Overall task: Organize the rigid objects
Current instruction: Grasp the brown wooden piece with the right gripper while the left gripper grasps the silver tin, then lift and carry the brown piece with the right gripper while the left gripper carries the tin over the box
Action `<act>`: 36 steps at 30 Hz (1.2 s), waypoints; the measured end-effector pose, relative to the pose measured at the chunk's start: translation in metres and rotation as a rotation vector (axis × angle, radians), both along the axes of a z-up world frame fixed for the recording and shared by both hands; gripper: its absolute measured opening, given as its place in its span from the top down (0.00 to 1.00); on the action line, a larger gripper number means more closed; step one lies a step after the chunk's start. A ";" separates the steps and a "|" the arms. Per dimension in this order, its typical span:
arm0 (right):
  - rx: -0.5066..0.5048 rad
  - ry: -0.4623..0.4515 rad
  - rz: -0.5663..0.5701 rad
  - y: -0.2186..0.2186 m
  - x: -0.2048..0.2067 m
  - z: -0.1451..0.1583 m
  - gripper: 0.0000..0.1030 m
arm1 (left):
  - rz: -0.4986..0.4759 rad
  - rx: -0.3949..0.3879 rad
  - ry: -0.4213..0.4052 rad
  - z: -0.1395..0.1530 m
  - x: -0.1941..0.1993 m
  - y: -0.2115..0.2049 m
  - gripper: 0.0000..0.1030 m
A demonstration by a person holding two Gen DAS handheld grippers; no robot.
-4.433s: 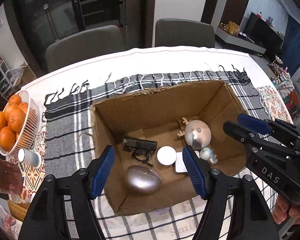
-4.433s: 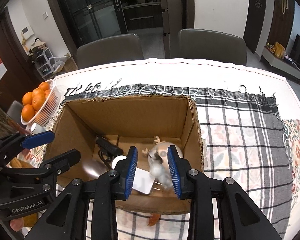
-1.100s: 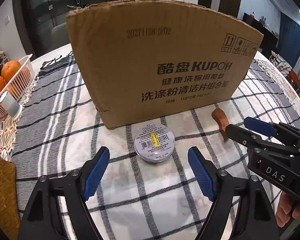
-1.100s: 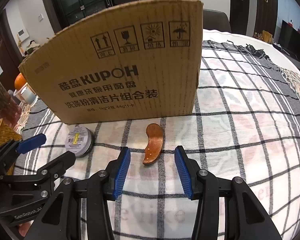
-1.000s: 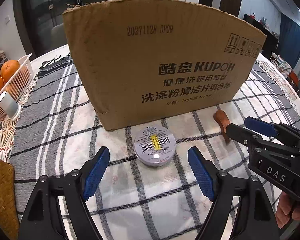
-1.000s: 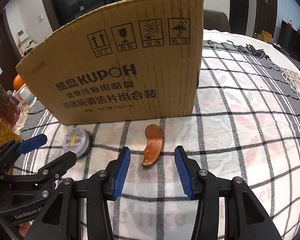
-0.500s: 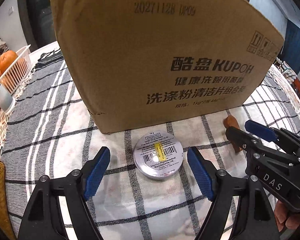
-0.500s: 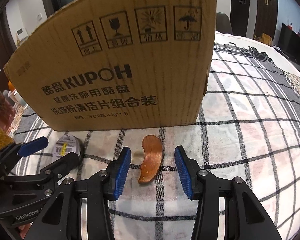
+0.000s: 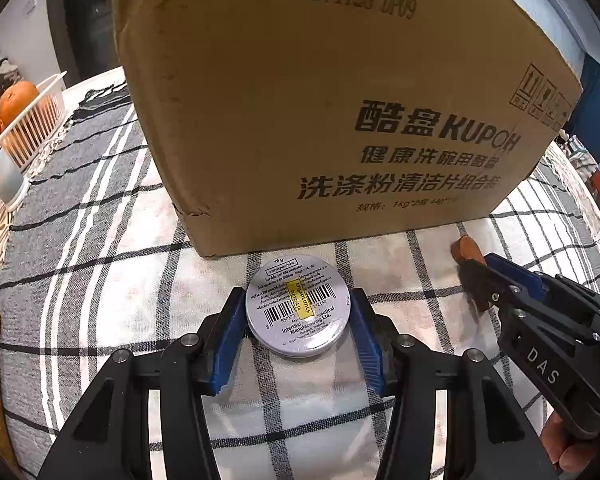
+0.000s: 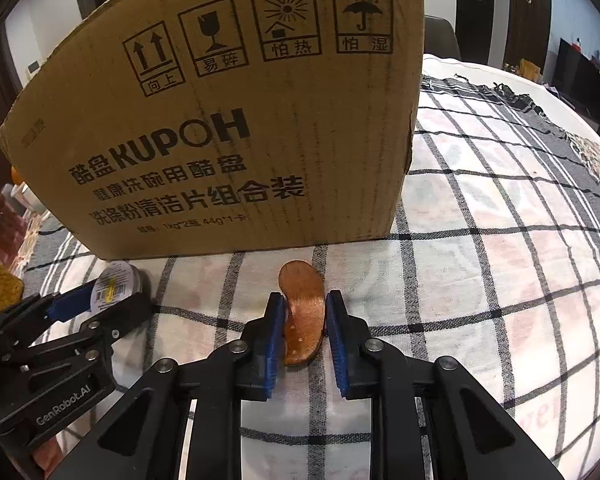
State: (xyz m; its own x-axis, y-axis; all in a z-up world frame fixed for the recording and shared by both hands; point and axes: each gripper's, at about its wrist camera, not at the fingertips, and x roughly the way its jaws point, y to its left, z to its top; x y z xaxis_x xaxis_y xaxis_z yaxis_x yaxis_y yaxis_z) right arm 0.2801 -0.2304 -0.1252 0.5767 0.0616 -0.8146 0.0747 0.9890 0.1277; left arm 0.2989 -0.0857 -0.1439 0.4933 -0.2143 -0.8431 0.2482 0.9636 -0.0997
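- cardboard box [image 9: 340, 112] stands as a wall just beyond tin [image 9: 298, 312] and wooden piece [image 10: 302, 312], blocks forward
- checked cloth [image 10: 500, 260] right of box lies open
- orange basket [image 9: 32, 120] far left

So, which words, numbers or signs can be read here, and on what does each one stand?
"20271128 DP09": top of the cardboard box.
"KUPOH", with Chinese lines under it: box front.
"1kg*2", "44g*1": box, small line.
Four handling signs with Chinese captions: box, upper front.
"18 g", "Manufacturing Ltd.", barcode: round tin; the rest is too small.
"DAS": right gripper.
"GenRobot.AI": left gripper.
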 end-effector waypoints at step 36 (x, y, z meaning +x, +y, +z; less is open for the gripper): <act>-0.012 -0.137 0.014 0.013 -0.041 0.056 0.79 | -0.015 -0.031 -0.142 0.065 -0.040 0.006 0.51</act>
